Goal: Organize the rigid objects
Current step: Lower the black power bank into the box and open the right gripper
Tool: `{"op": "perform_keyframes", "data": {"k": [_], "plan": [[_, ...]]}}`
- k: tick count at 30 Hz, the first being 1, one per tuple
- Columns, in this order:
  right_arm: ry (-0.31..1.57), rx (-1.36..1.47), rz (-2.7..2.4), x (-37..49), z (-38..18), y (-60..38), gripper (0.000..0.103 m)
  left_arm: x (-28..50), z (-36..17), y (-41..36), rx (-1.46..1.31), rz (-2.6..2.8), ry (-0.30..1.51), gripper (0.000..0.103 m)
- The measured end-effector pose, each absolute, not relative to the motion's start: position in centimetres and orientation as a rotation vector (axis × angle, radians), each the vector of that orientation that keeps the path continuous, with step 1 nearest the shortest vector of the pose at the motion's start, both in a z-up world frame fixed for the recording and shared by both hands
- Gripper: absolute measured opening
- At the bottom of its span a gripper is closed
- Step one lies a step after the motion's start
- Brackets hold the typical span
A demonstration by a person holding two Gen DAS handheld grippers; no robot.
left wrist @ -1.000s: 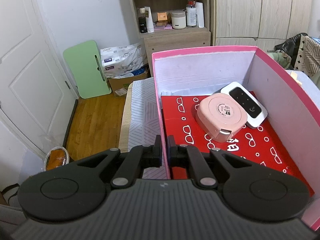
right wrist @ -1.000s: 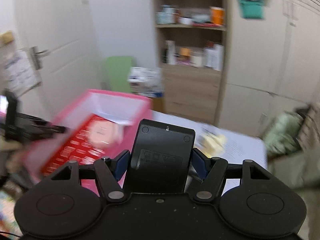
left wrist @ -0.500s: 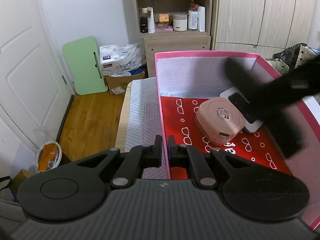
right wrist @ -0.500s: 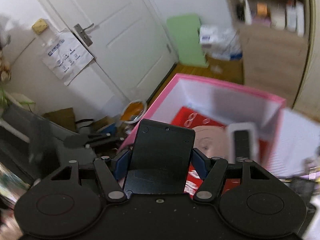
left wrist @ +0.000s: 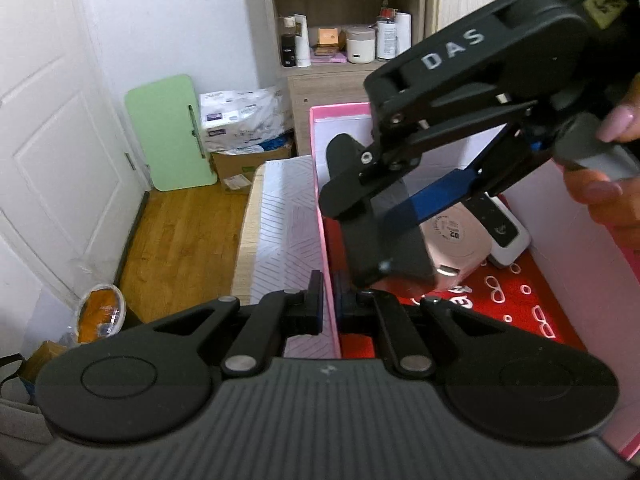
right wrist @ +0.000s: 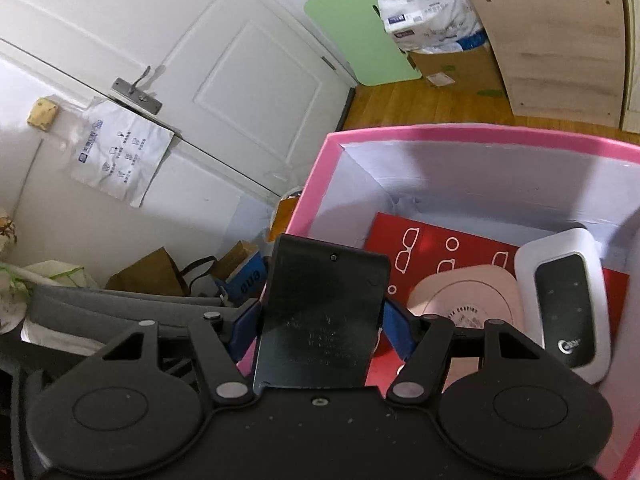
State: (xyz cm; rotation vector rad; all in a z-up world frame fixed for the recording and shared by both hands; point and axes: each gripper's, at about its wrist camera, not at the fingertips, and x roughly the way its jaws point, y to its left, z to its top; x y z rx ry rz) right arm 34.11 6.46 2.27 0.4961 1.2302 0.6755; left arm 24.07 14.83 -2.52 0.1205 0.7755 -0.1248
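Observation:
My left gripper (left wrist: 329,307) is shut on the left wall of the pink box (left wrist: 325,232), one finger on each side of it. My right gripper (right wrist: 320,320) is shut on a flat black box (right wrist: 320,316) and holds it over the pink box (right wrist: 420,136); it also shows in the left wrist view (left wrist: 384,240), low over the red floor near the left wall. A round pink case (right wrist: 464,304) and a white device with a black face (right wrist: 564,300) lie inside the pink box.
The pink box stands on a white patterned table (left wrist: 280,232). Beyond lie a wooden floor (left wrist: 180,236), a white door (right wrist: 224,92), a green board (left wrist: 168,132), a shelf unit (left wrist: 344,40) and floor clutter (right wrist: 160,272).
My right gripper has swung left and down with the black box, from beside the pink box to inside it. My left gripper has stayed on the box wall.

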Motion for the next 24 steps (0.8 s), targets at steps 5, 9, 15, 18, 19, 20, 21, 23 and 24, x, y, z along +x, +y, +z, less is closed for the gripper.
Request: {"op": "perform_keyframes", "data": {"k": [5,9,15,18,19,20,21,23,24], "plan": [[1.252,0.518,0.621,35.1,1.3,6.0,0.070,23.8,-2.5,14.5,0.133,-0.131,0.766,0.005],[1.269,0.571,0.610,35.2,0.6,5.7,0.071,23.9,-2.5,14.7,0.128,-0.131,0.763,0.005],[1.150,0.551,0.609,32.7,3.7,4.6,0.072,23.9,-2.5,14.6,0.137,-0.131,0.763,0.005],[1.102,0.510,0.634,31.1,5.8,3.6,0.072,23.9,-2.5,14.5,0.145,-0.129,0.764,0.005],[1.087,0.490,0.640,30.5,6.3,3.2,0.072,23.9,-2.5,14.4,0.148,-0.129,0.763,0.005],[1.072,0.469,0.642,29.8,6.9,2.6,0.072,23.8,-2.5,14.5,0.148,-0.129,0.763,0.005],[1.055,0.449,0.641,29.0,7.4,2.0,0.072,23.8,-2.5,14.5,0.146,-0.129,0.763,0.005],[1.022,0.414,0.641,27.3,8.3,0.7,0.072,23.8,-2.5,14.4,0.147,-0.129,0.763,0.005],[1.000,0.397,0.640,26.2,8.7,-0.1,0.072,23.8,-2.5,14.3,0.149,-0.128,0.763,0.005]]}}
